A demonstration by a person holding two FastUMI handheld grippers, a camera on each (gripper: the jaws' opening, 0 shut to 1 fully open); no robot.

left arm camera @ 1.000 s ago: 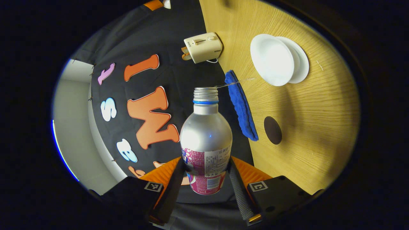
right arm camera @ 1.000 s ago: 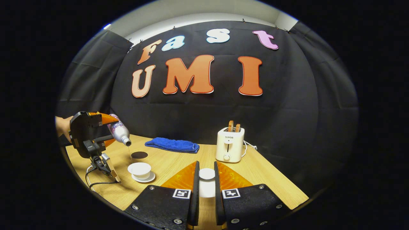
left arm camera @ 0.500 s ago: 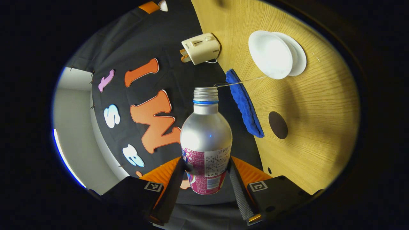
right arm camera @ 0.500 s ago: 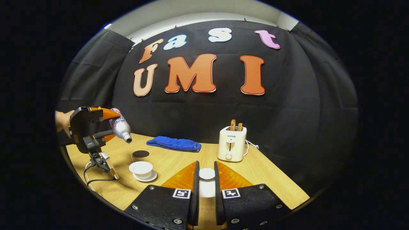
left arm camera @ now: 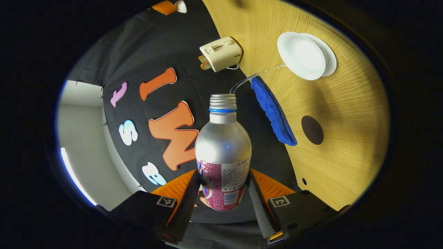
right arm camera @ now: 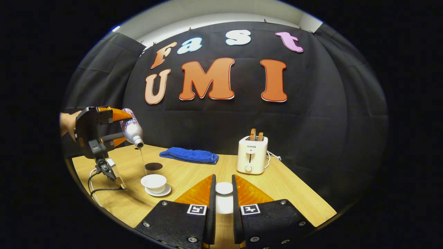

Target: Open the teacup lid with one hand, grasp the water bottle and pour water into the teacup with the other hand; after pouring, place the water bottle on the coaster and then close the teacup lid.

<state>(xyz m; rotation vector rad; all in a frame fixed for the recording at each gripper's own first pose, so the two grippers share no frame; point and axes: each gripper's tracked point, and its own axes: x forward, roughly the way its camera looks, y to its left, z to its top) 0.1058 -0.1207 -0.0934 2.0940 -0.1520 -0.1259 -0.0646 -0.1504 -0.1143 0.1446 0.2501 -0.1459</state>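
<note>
One blue towel (right arm camera: 189, 155) and one toaster (right arm camera: 252, 155) sit behind the teacup (right arm camera: 154, 182). Left gripper (left arm camera: 223, 193) squeezes the bottle (left arm camera: 223, 152); right gripper (right arm camera: 223, 197) pinches the lid (right arm camera: 224, 188).

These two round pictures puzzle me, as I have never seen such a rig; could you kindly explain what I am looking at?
A person holds a two-finger gripper in each hand, and each carries a forward-looking fisheye camera. In the left gripper view, the left gripper clamps a tilted water bottle, pouring toward the teacup. In the right gripper view, the right gripper holds the teacup lid. On the table lie a coaster, blue cloth and toaster.
</note>
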